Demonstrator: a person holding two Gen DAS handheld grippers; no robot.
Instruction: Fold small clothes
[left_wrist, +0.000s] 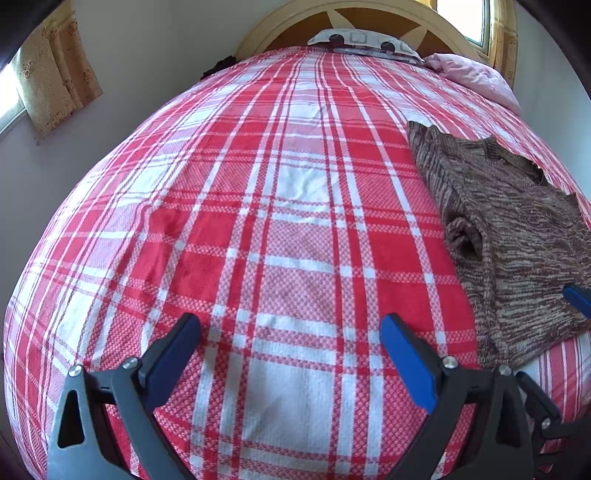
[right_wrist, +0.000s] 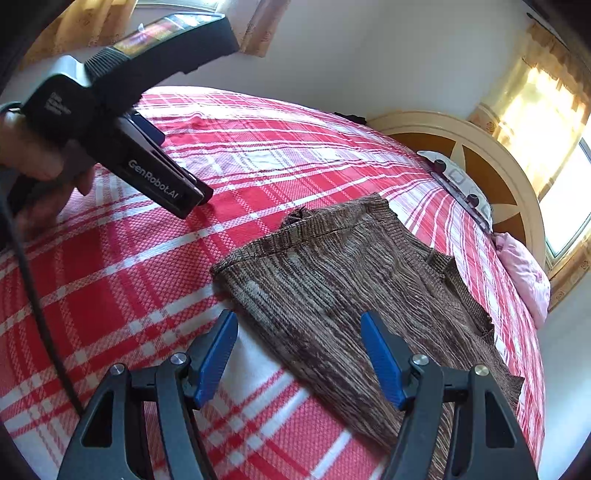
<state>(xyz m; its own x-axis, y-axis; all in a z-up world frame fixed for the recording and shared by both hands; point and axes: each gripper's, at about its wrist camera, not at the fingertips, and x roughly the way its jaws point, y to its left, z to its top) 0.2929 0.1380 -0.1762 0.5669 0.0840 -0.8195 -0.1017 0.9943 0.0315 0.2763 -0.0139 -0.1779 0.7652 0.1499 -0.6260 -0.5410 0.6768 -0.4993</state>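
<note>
Sweater (right_wrist: 354, 295) lies flat on the bedspread (right_wrist: 110, 295), its near edge right under your right gripper (right_wrist: 299, 354), whose spread jaws hold nothing and straddle that edge. Its length runs away toward the headboard (right_wrist: 509, 177). Your left gripper (left_wrist: 291, 332), also spread and empty, hovers over bare plaid with the sweater off to its right, so the right is nearer.

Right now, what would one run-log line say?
left gripper: open, over bedspread | right gripper: open, empty, above brown knit garment | garment: flat, unheld
</note>
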